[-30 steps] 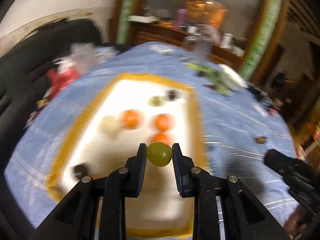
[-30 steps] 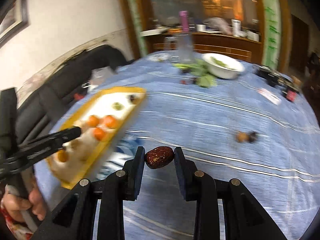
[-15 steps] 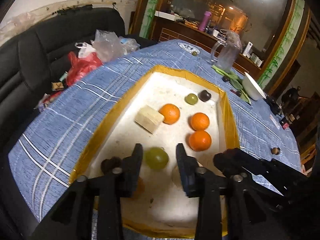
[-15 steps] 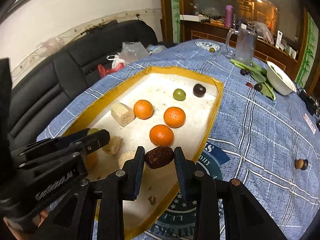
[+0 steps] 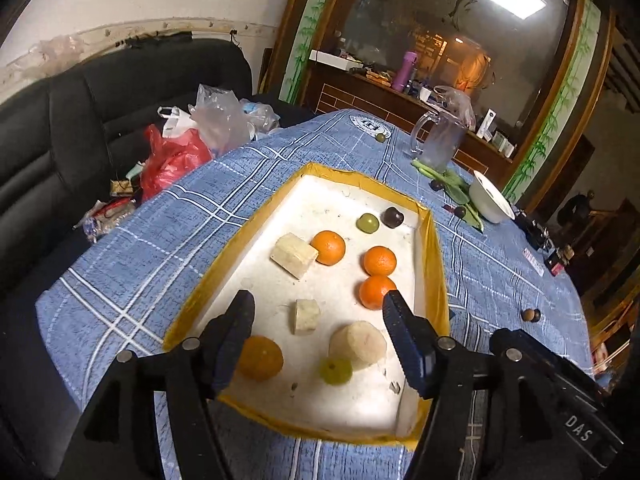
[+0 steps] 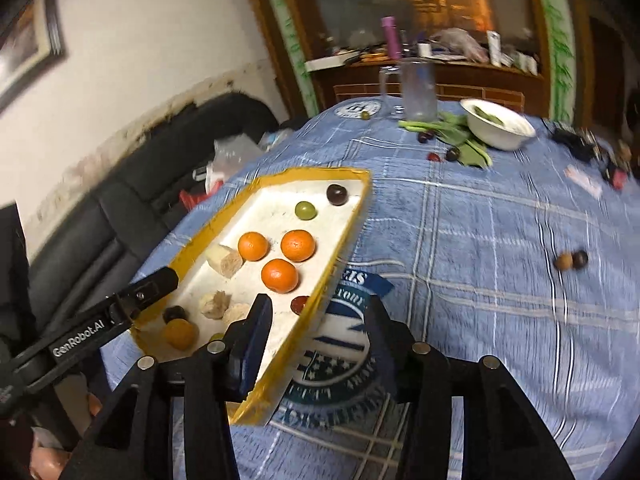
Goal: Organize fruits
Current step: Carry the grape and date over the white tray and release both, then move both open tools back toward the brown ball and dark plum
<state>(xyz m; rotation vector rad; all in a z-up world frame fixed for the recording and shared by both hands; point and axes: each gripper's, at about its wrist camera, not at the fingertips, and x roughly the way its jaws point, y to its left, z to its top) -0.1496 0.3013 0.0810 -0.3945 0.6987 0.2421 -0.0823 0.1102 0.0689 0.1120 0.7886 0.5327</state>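
A yellow-rimmed white tray [image 5: 434, 264] holds three oranges [image 5: 328, 247], a green grape [image 5: 368, 223], a dark fruit [image 5: 392, 217] and pale chunks [image 5: 294, 255]. My left gripper [image 5: 320, 320] hovers over the tray's near end, jaws opening with nothing between the pads. Below it lie a green grape [image 5: 335, 370] and an orange fruit [image 5: 259, 357]. My right gripper [image 6: 318, 316] hangs over the tray's right rim [image 6: 348, 236], jaws opening. A red date [image 6: 300, 304] lies in the tray beneath, untouched by the pads.
On the blue checked cloth lie a brown and a dark fruit [image 6: 571, 259], dark fruits [image 6: 452, 154] by green leaves, and a small green fruit [image 6: 365, 115]. A white bowl [image 6: 496, 128] and a glass jug [image 6: 418, 88] stand at the back. A black sofa [image 5: 60, 128] with bags is on the left.
Both grippers have opened. The green grape left the left jaws and now lies in the tray. The date left the right jaws and lies by the tray's right rim.
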